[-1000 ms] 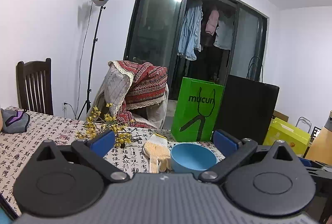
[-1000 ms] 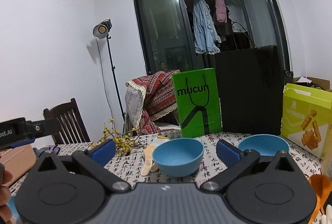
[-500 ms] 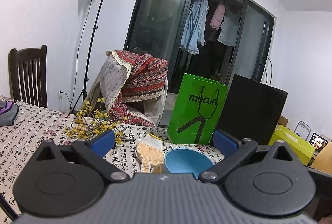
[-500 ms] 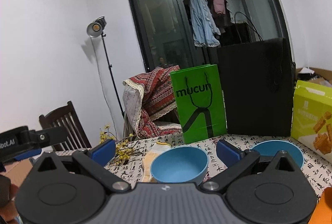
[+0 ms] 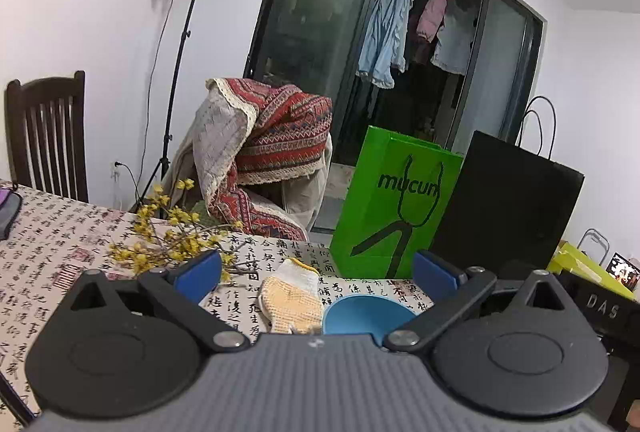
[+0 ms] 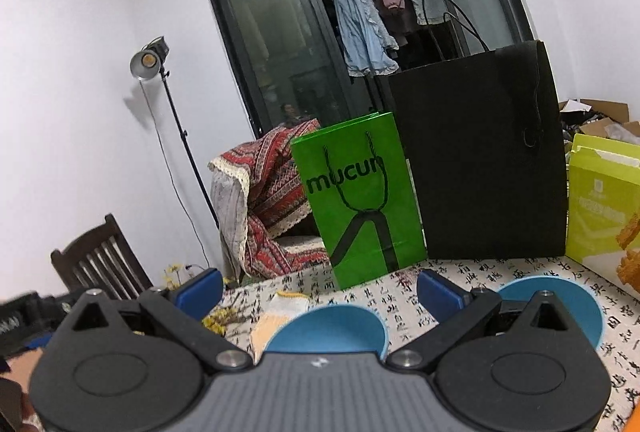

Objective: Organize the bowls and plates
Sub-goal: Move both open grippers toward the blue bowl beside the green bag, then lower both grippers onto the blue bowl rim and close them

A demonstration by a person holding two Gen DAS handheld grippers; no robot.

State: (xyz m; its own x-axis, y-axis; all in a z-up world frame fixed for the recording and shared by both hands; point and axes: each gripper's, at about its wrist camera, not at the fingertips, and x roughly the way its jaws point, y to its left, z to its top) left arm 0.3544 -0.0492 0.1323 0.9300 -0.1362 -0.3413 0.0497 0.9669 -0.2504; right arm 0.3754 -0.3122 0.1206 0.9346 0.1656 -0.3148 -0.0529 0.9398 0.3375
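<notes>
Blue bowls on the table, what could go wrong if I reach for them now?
The near blue bowl lies right beside the knitted glove; the open right gripper might snag the glove along with it. The green bag stands just behind and could be tipped by a push. The second blue bowl is partly hidden behind a finger.
</notes>
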